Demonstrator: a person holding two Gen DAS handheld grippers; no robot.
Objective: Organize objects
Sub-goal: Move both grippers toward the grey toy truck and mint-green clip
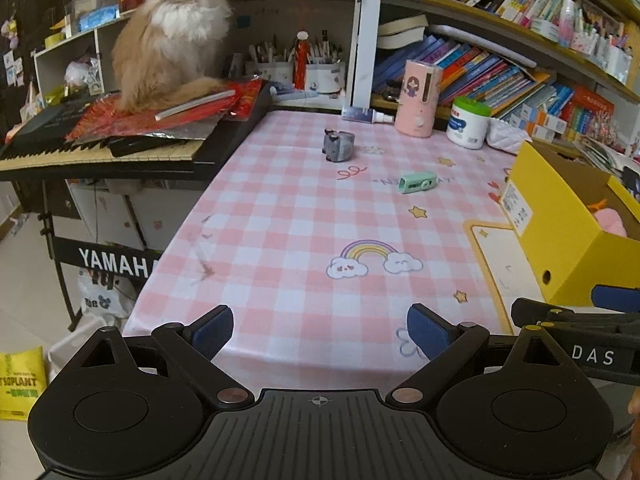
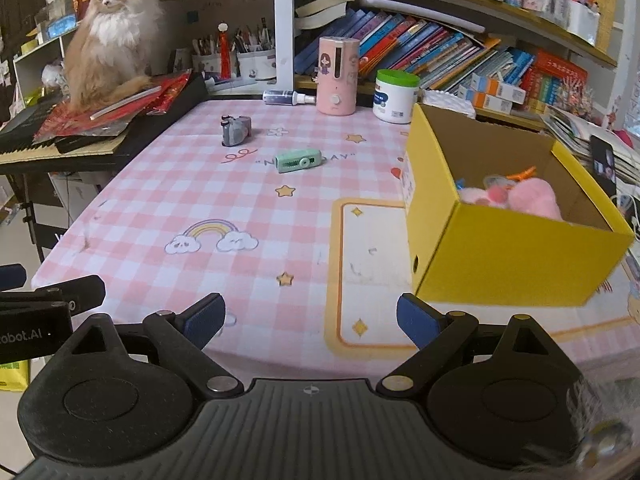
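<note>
Both grippers, left (image 1: 320, 332) and right (image 2: 310, 322), hung released and empty at the table's near edge; green sharpener (image 2: 298, 161) and grey toy (image 2: 236, 130) lay mid-table, well apart from the yellow box (image 2: 516, 268), so a reach-and-grasp seemed next.

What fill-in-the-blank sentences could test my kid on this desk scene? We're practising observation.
1. The pink plush toy lies inside the ______ box.
2. The mint green item lies on the tablecloth, nearer the grippers than the ______ elephant-shaped item.
3. The cat sits on red papers atop a ______.
4. Both the left gripper and the right gripper have their jaws ______.

Missing words: yellow; grey; keyboard; open
</note>
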